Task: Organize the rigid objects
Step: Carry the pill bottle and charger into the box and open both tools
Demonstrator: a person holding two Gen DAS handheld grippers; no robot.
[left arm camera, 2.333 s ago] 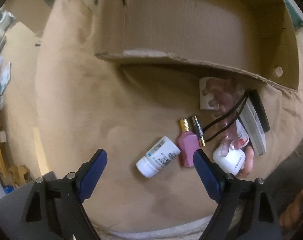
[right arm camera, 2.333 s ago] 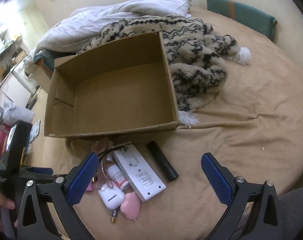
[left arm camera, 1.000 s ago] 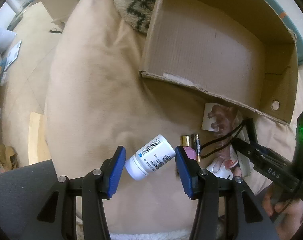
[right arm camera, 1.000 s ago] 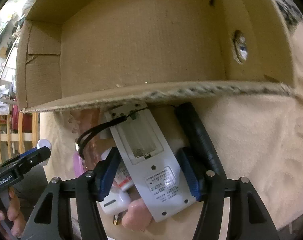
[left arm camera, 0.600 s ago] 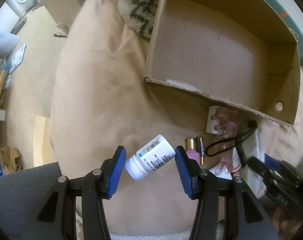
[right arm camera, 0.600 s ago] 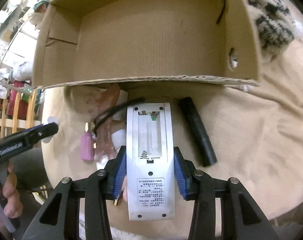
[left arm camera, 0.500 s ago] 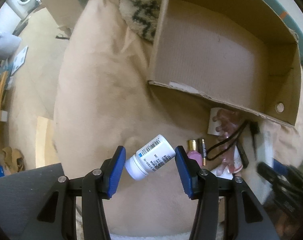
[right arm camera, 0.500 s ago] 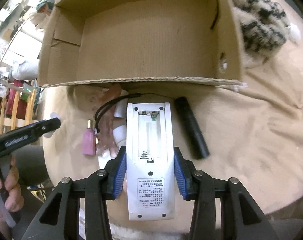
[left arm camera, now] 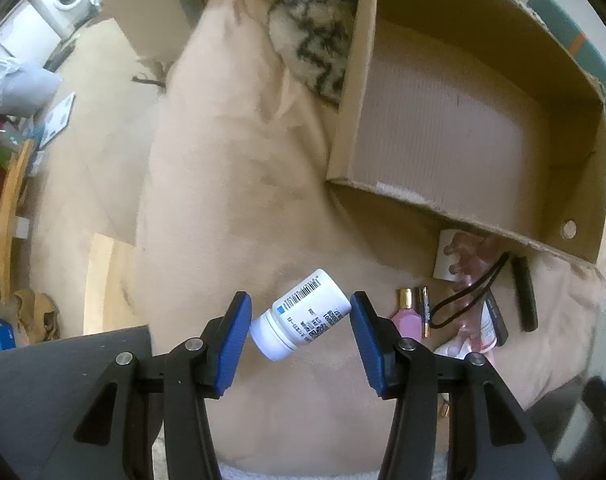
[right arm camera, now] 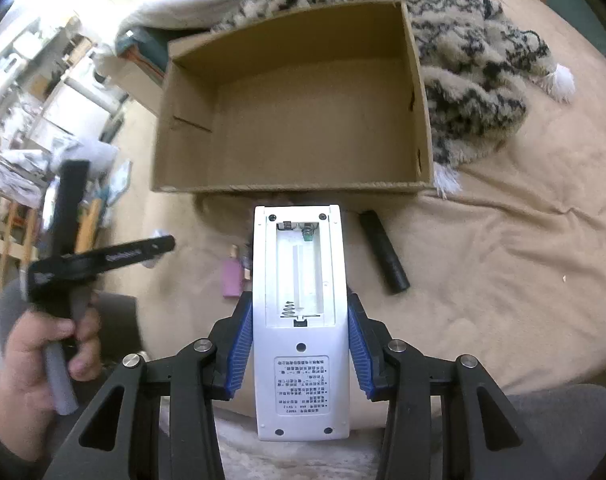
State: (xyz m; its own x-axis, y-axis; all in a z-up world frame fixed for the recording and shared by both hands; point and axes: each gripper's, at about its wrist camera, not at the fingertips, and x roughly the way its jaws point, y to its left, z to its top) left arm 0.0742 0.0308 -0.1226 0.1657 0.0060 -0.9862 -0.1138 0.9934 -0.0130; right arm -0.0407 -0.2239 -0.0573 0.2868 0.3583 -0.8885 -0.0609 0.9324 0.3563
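Left hand-held gripper [left arm camera: 299,326] clamps a white pill bottle [left arm camera: 301,315]; right hand-held gripper [right arm camera: 299,344] clamps a white remote [right arm camera: 301,320] before the cardboard box [right arm camera: 303,186]

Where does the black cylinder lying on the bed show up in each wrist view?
Left wrist: the black cylinder lies at the right edge, just below the cardboard box's near corner, right of the black cord.
Right wrist: it lies right of centre on the bedcover, beside the held white remote, in front of the box.
Shared landmark: the box's near wall, and the pink bottle.
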